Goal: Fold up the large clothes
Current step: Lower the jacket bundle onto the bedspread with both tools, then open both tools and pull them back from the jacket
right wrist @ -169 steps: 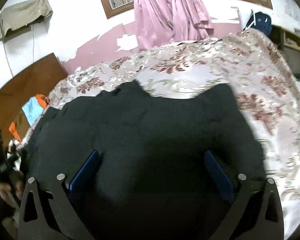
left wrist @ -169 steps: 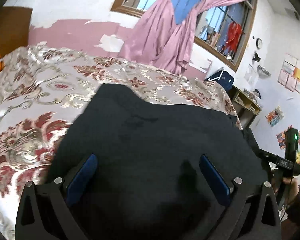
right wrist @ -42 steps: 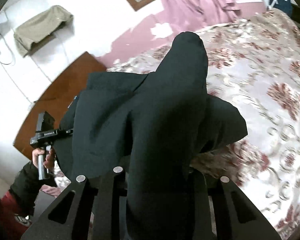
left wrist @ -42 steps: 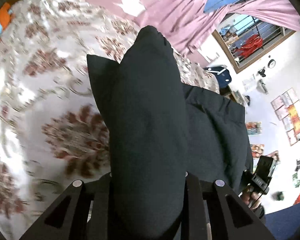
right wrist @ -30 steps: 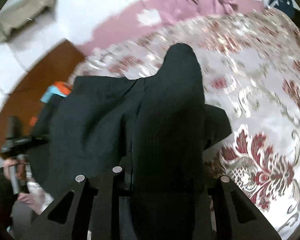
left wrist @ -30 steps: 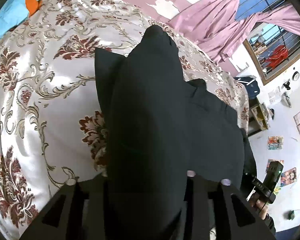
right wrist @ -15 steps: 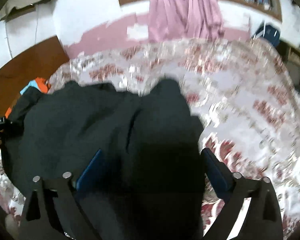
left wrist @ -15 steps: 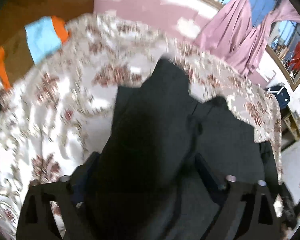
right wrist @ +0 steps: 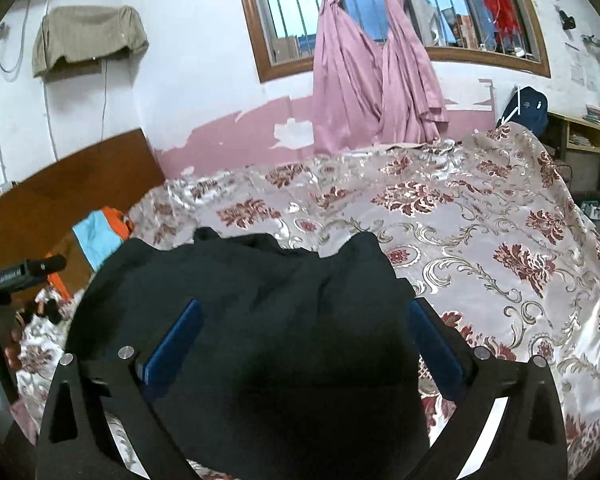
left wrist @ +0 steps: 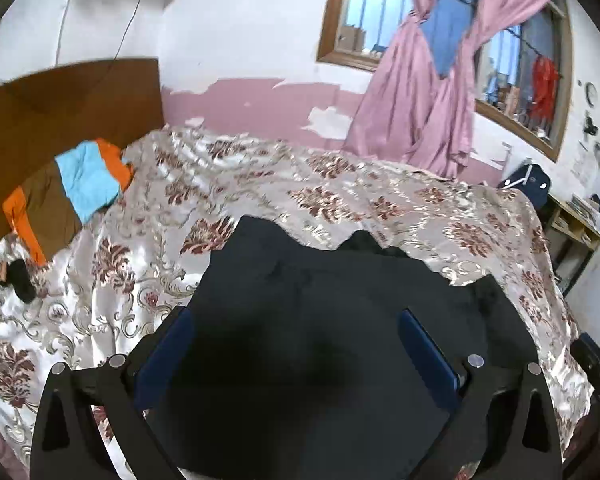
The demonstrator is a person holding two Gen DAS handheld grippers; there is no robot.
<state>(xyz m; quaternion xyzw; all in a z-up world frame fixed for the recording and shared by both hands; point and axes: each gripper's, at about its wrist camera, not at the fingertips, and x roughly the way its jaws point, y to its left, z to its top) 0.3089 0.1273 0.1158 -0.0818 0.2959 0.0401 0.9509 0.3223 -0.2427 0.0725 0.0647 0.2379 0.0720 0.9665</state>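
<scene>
A large black garment [left wrist: 320,320] lies folded over on the floral bedspread [left wrist: 340,192] near the bed's front edge. It also fills the lower middle of the right wrist view [right wrist: 280,312]. My left gripper [left wrist: 296,344] is open just above the garment, its blue pads spread wide over the cloth. My right gripper [right wrist: 304,336] is open too, hovering over the garment's right part with nothing between its pads. The left gripper's handle [right wrist: 16,276] shows at the far left of the right wrist view.
A pile of orange, blue and brown clothes [left wrist: 68,196] lies by the wooden headboard [left wrist: 60,100]. Pink curtains [left wrist: 420,100] hang at the window behind the bed. A shelf with a dark bag [left wrist: 528,184] stands at the right.
Both grippers were shut on the garment and carried its edge forward over the bed. They have let go and opened, and pulled back. The garment now lies folded.
</scene>
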